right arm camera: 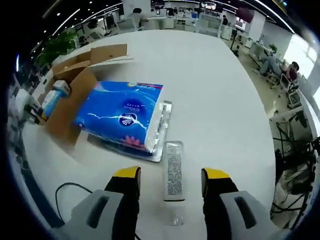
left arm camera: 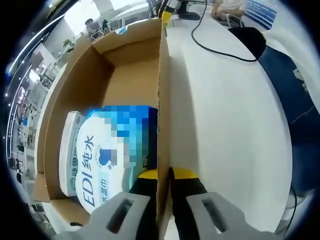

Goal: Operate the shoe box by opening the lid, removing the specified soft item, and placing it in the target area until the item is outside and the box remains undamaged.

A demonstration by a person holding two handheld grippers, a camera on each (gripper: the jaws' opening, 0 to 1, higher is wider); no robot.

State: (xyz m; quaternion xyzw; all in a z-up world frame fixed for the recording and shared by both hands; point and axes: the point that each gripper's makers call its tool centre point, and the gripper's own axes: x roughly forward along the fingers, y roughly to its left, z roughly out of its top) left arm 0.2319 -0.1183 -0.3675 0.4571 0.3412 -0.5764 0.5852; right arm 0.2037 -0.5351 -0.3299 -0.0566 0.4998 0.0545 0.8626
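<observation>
One open cardboard box (right arm camera: pixel 70 95), one wet-wipes pack (left arm camera: pixel 97 160), one blue tissue pack (right arm camera: pixel 122 117), one small clear packet (right arm camera: pixel 174 171), and two grippers.

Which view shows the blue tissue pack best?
The right gripper view: the blue tissue pack lies whole on the white table, beside the cardboard box. The left gripper view looks into that box, at a wet-wipes pack instead.

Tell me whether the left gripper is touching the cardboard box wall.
Touching. In the left gripper view, the left gripper has its yellow-tipped jaws on either side of the cardboard box wall, closed against it with no gap showing.
</observation>
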